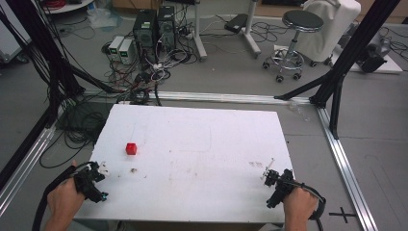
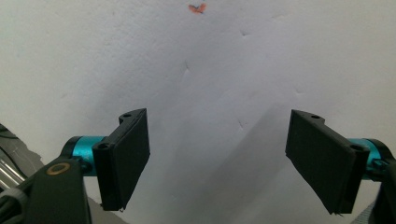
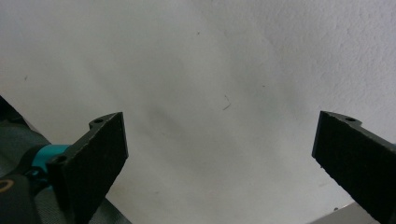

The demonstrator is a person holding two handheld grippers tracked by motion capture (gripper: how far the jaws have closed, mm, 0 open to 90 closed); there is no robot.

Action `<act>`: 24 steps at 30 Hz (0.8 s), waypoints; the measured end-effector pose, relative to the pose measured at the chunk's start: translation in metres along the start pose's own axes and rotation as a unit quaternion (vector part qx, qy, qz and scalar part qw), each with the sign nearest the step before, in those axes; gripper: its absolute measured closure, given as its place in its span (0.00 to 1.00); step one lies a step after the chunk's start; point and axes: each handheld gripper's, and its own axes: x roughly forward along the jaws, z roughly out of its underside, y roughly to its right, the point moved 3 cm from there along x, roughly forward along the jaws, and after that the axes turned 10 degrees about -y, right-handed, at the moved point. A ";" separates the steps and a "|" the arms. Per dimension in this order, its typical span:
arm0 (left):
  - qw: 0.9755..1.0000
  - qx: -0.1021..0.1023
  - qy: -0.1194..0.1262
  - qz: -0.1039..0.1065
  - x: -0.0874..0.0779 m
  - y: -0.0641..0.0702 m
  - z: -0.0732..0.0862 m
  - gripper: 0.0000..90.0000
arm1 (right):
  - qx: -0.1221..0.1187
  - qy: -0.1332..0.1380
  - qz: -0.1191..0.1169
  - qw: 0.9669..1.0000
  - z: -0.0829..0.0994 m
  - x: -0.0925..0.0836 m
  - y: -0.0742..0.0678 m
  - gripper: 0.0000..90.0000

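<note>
A small red cube (image 1: 131, 148) sits on the white foam board (image 1: 202, 139), left of the middle. My left gripper (image 1: 98, 179) rests at the board's near left corner, below and left of the cube. It stands open over bare white board (image 2: 219, 84), its black pads (image 2: 128, 154) wide apart. My right gripper (image 1: 273, 185) is held at the near right corner, far from the cube. It also stands open (image 3: 219, 163), with only white surface between its pads (image 3: 98, 158).
Black frame posts rise at the left (image 1: 43, 57) and right (image 1: 351, 53). Cables and computer boxes (image 1: 154, 29) lie on the floor beyond the board, with a stool (image 1: 293, 38) at the back right. An aluminium rail (image 1: 344, 163) runs along the right side.
</note>
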 end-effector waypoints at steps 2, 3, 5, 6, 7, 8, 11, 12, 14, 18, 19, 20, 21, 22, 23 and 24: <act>1.000 -0.001 0.002 -0.001 0.000 0.001 -0.001 0.24 | 0.000 0.000 -0.001 1.000 0.000 0.000 0.000 0.03; 1.000 0.001 0.002 -0.002 0.000 0.001 -0.001 0.24 | 0.002 0.000 -0.002 1.000 0.000 0.000 -0.001 0.03; 1.000 0.000 0.004 -0.002 -0.001 0.001 0.000 0.24 | 0.000 0.000 -0.002 1.000 0.000 0.000 -0.001 0.03; 1.000 0.001 0.003 -0.002 -0.001 0.000 0.000 0.24 | 0.000 0.000 -0.001 1.000 0.000 -0.001 -0.001 0.03; 1.000 -0.001 0.004 -0.001 -0.001 0.001 0.000 0.24 | -0.002 0.000 0.000 1.000 -0.001 -0.001 -0.001 0.03; 1.000 -0.002 0.006 0.002 -0.001 0.000 0.001 0.24 | -0.002 0.000 0.000 1.000 -0.001 -0.001 -0.001 0.03; 1.000 -0.004 0.011 0.009 0.000 -0.002 0.003 0.24 | -0.002 0.000 -0.001 1.000 -0.002 0.000 -0.001 0.03; 1.000 -0.003 0.006 0.007 0.000 -0.003 0.004 0.24 | -0.003 0.002 -0.001 1.000 -0.002 0.000 -0.001 0.03; 1.000 -0.004 0.010 0.005 0.000 -0.003 0.004 0.25 | -0.002 0.003 0.000 1.000 -0.002 -0.001 -0.001 0.03; 1.000 0.006 0.018 0.002 -0.001 -0.006 0.006 0.24 | -0.001 0.002 -0.002 1.000 -0.001 0.000 -0.001 0.03; 1.000 0.006 0.018 0.002 -0.001 -0.006 0.006 0.24 | -0.002 0.004 -0.002 1.000 -0.001 0.000 -0.002 0.03; 1.000 0.011 0.017 0.004 -0.001 -0.008 0.006 0.24 | -0.002 0.005 -0.003 1.000 -0.001 0.000 -0.002 0.03; 1.000 0.011 0.017 0.003 -0.001 -0.009 0.007 0.24 | -0.002 0.006 -0.001 1.000 -0.001 0.000 -0.002 0.03; 1.000 0.013 0.021 0.003 -0.002 -0.011 0.007 0.24 | -0.001 0.008 0.000 1.000 -0.001 -0.001 -0.002 0.03; 1.000 0.014 0.026 0.006 -0.002 -0.012 0.007 0.24 | -0.002 0.009 -0.001 1.000 -0.001 -0.001 -0.002 0.03; 0.999 0.019 0.028 0.005 -0.003 -0.014 0.007 0.24 | -0.001 0.009 -0.001 1.000 -0.001 -0.002 -0.002 0.03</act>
